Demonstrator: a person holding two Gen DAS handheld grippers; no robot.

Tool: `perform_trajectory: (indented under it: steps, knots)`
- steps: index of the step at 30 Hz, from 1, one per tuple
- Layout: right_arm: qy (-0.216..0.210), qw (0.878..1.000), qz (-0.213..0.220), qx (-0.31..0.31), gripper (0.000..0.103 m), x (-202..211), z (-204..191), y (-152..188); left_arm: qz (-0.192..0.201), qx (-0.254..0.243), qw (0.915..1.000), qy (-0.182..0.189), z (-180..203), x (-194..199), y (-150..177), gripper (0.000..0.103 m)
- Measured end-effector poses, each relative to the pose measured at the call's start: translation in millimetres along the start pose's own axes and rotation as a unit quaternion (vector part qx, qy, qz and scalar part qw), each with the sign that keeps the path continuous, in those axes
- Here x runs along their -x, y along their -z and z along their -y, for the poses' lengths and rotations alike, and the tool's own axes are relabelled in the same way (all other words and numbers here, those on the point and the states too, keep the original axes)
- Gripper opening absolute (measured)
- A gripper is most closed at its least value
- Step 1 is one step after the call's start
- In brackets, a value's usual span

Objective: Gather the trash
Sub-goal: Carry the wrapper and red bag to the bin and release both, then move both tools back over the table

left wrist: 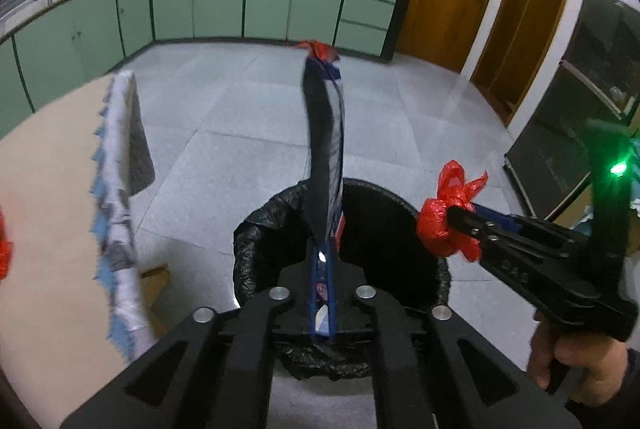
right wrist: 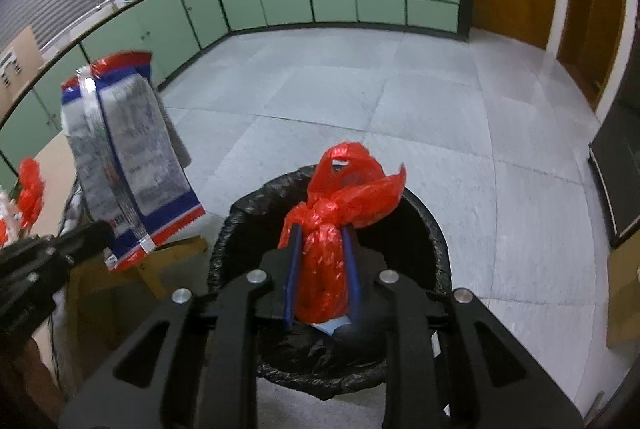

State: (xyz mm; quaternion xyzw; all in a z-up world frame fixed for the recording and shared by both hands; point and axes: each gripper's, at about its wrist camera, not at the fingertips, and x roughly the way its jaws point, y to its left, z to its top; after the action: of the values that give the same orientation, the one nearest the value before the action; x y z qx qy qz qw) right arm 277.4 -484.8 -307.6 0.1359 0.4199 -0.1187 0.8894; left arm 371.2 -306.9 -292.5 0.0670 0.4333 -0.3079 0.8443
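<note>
Black linkage bars fill the foreground of both wrist views. A flat snack packet is pinched edge-on in the left gripper, and a knotted red plastic bag is clamped between the jaws of the right gripper. Both are held above the black-lined trash bin; release is judged the next move. Beyond lie a grey tiled floor, green cabinets and a tan worktop at left.
</note>
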Motion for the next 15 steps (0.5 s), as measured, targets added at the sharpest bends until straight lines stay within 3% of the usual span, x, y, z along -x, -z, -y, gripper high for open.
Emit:
perform_trajectory:
  steps: [2, 8, 11, 15]
  knots:
    - [0.003, 1.000, 0.008, -0.005, 0.036, 1.8, -2.6, -5.2, -0.001, 0.004, 1.0000, 0.000, 0.1, -7.1, -1.3, 0.015]
    - [0.001, 1.000, 0.025, -0.014, 0.036, 14.9, 3.8, -7.2, -0.001, 0.008, 1.0000, -0.001, 5.2, -14.4, -7.0, 0.019]
    - [-0.003, 0.999, 0.043, -0.007, 0.038, 33.5, -0.8, -10.8, 0.024, 0.009, 0.9996, -0.013, 3.8, 10.1, -3.0, 0.020]
    - [-0.027, 0.998, 0.059, 0.020, 0.038, 66.2, -26.6, -14.3, 0.068, 0.022, 0.9962, -0.050, -14.4, 67.7, 15.6, 0.032]
